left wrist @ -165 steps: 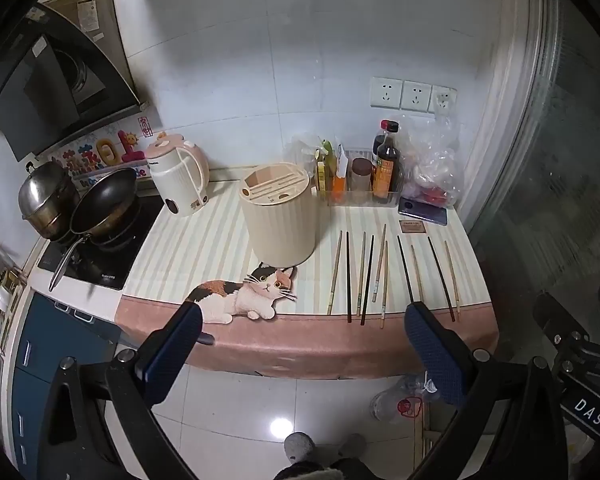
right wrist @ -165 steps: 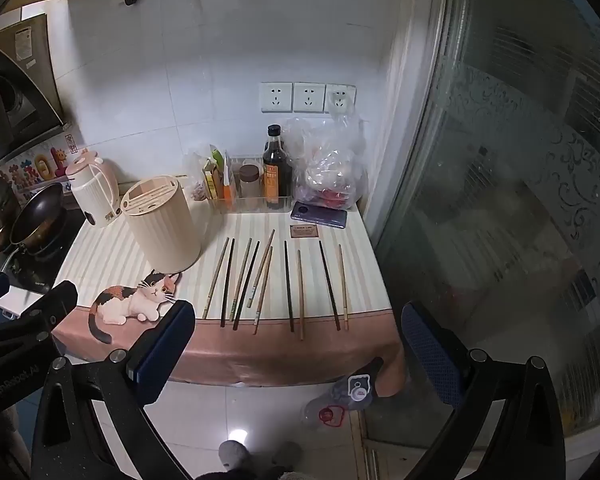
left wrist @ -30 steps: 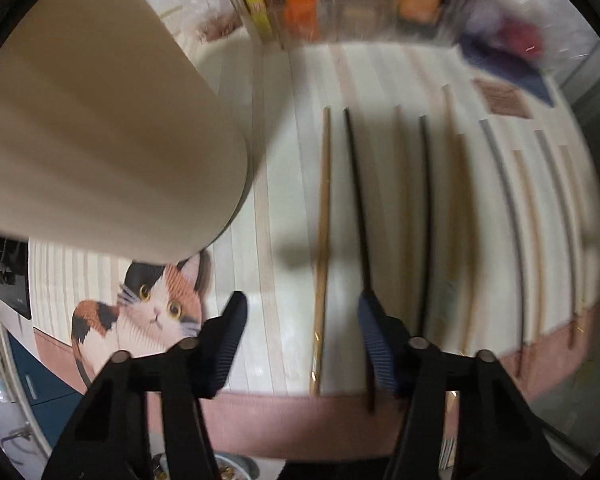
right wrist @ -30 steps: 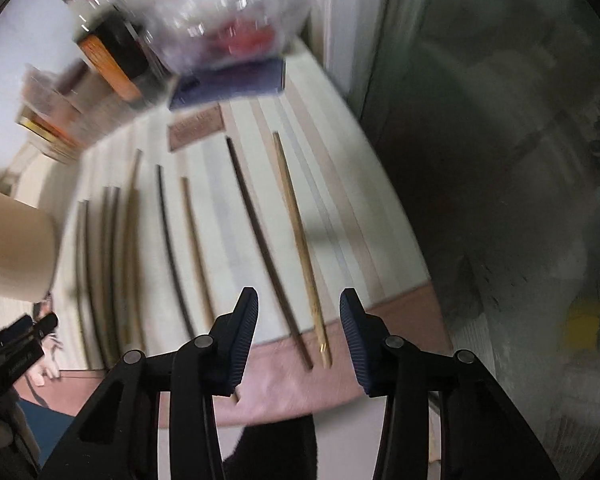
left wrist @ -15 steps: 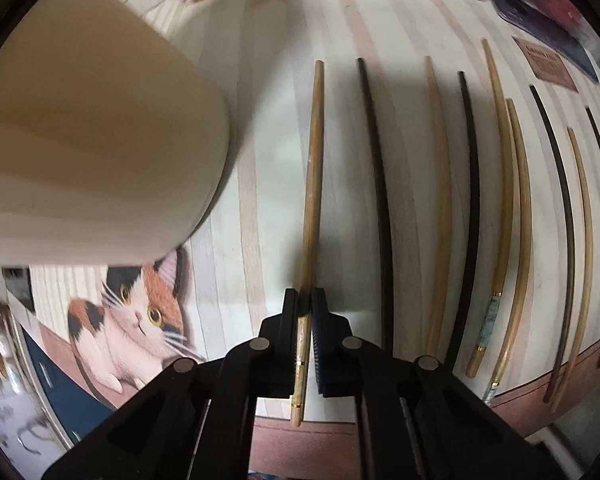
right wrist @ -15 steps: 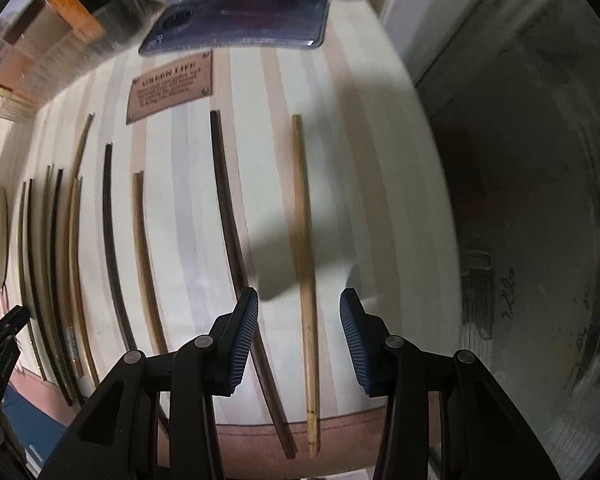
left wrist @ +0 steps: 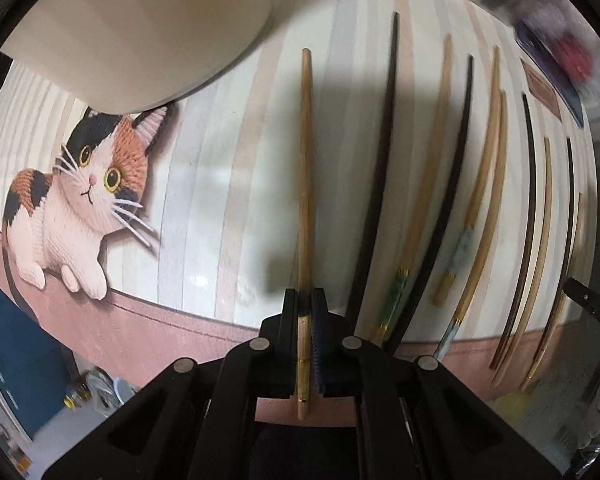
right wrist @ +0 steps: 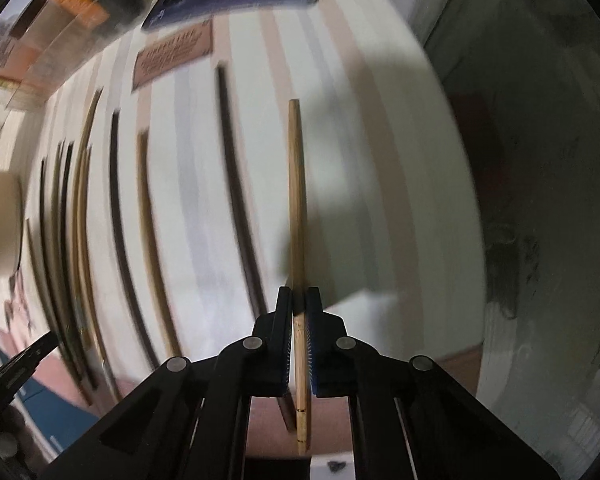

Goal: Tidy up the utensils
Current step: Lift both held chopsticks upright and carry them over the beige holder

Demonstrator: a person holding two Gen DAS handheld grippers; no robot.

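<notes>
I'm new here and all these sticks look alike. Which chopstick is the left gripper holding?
Find the big cream cylindrical holder above the cat picture on the striped mat. The light wooden chopstick is the row's nearest stick to that holder, clamped near its butt end in the left gripper. Its neighbour is a black chopstick.

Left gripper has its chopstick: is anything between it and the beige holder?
Nothing visible. The left gripper is shut on the light chopstick; only bare striped mat lies between it and the holder, up-left.
</notes>
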